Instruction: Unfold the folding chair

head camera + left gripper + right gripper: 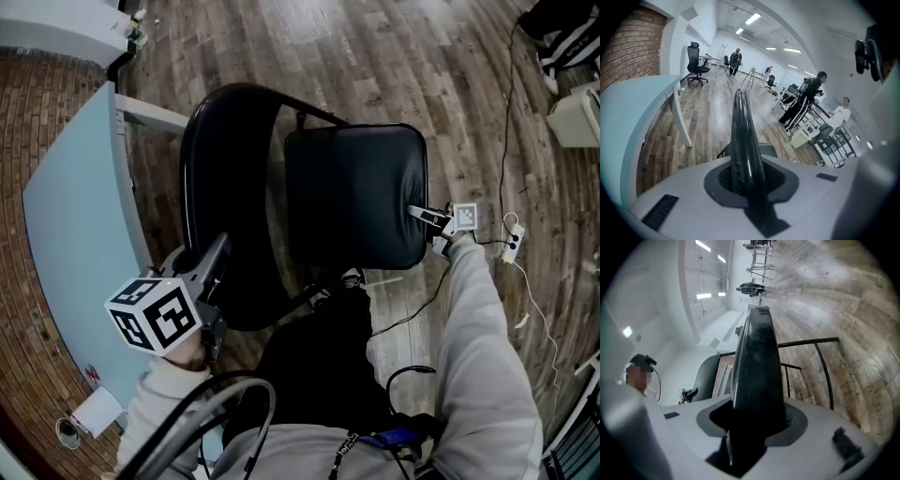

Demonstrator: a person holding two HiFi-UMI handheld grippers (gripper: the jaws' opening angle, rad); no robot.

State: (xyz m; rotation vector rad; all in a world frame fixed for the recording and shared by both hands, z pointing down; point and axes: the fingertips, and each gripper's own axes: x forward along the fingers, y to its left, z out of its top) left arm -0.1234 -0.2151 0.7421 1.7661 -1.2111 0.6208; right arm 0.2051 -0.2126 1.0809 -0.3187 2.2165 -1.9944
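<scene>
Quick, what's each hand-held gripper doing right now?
Left hand-held gripper: closed on the chair's backrest frame.
Right hand-held gripper: closed on the chair's seat.

wood-plank floor (394,66) all around. pale blue curved worktop (75,216) at the left, on a slanted white leg (680,119), next to a brick wall (633,42). white power strip (513,244) lying on the floor at the right. far off, a black office chair (697,63), several standing people (806,101), ceiling strip lights (752,18).
</scene>
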